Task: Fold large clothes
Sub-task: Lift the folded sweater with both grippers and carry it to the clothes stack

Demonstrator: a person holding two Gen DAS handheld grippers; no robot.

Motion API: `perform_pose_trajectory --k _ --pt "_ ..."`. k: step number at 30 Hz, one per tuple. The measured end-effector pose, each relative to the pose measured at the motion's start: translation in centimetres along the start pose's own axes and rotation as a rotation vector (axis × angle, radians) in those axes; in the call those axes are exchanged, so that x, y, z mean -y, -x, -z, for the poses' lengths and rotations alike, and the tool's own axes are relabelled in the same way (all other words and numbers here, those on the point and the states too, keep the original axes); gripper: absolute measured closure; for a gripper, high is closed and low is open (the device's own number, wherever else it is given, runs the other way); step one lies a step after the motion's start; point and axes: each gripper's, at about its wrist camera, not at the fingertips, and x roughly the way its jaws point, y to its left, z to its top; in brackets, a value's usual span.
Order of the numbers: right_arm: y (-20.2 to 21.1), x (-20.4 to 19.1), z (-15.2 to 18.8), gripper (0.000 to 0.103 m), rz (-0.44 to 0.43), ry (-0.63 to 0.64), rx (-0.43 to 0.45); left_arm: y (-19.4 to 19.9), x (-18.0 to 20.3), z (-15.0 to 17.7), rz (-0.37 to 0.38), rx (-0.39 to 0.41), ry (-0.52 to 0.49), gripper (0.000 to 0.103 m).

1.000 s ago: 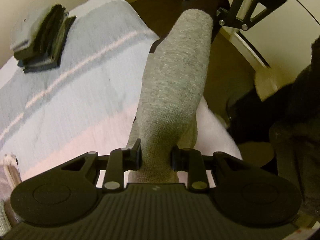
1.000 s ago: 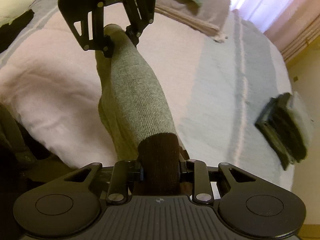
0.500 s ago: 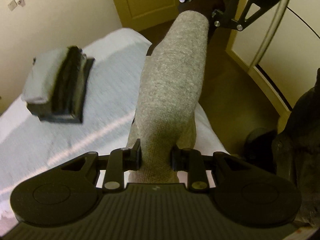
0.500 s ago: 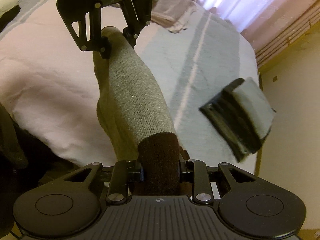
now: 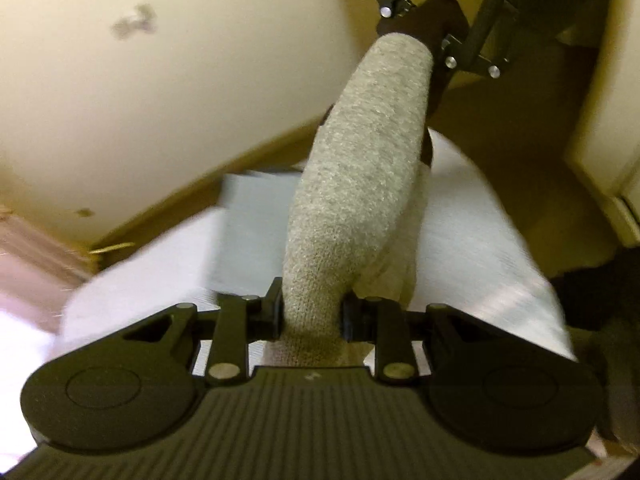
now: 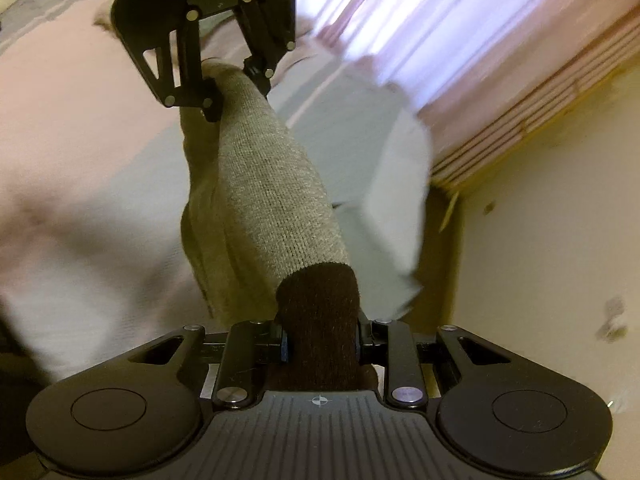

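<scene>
Garment (image 5: 360,184) is held off the bed (image 5: 480,240), stretched between both grippers as a bunched grey knit band with a dark brown end section (image 6: 320,304).

Left gripper (image 5: 312,314): fingers narrowed onto the grey end, fabric pinched between them. Right gripper (image 6: 322,340): fingers narrowed onto the dark brown end. Each gripper is also seen at the far end of the other's view, clamped on the cloth.

Location: garment is suspended above the near corner of the bed, upper edge taut, the remainder hanging below in loose folds; whether the hanging part touches the bed cannot be told.

Progress, as judged: early to mid. Garment has been picked up and gathered lengthwise, but no flat, finished fold is seen. Still to be done: garment laid down on the bed, folded over, squared off, released. Both views are motion-blurred, so finer detail of the folds is not readable.

Containers: none visible in either view. No basket, box or drawer is seen, so nothing can be reported as held in one.
</scene>
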Motion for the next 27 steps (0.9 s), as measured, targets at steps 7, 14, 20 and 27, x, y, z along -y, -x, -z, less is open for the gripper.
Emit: perform_pose_trajectory --k 7,14,20,27 --pt "-6.8 11.9 1.4 0.079 0.118 0.12 0.209 -5.6 -8.0 -5.9 -0.337 0.0 0.1 0.08" --pt "-23.0 6.8 12.0 0.077 0.195 0.251 0.325 -23.4 -0.9 -1.8 -0.524 -0.127 0.03 0.08" --pt "-27.2 0.9 18.7 0.076 0.119 0.284 0.322 -31.4 7.1 1.4 -0.537 -0.189 -0.023 0.079" --pt "-27.9 3.1 17.2 0.075 0.125 0.108 0.3 -29.8 5.0 -0.1 -0.548 -0.196 -0.158 0.078"
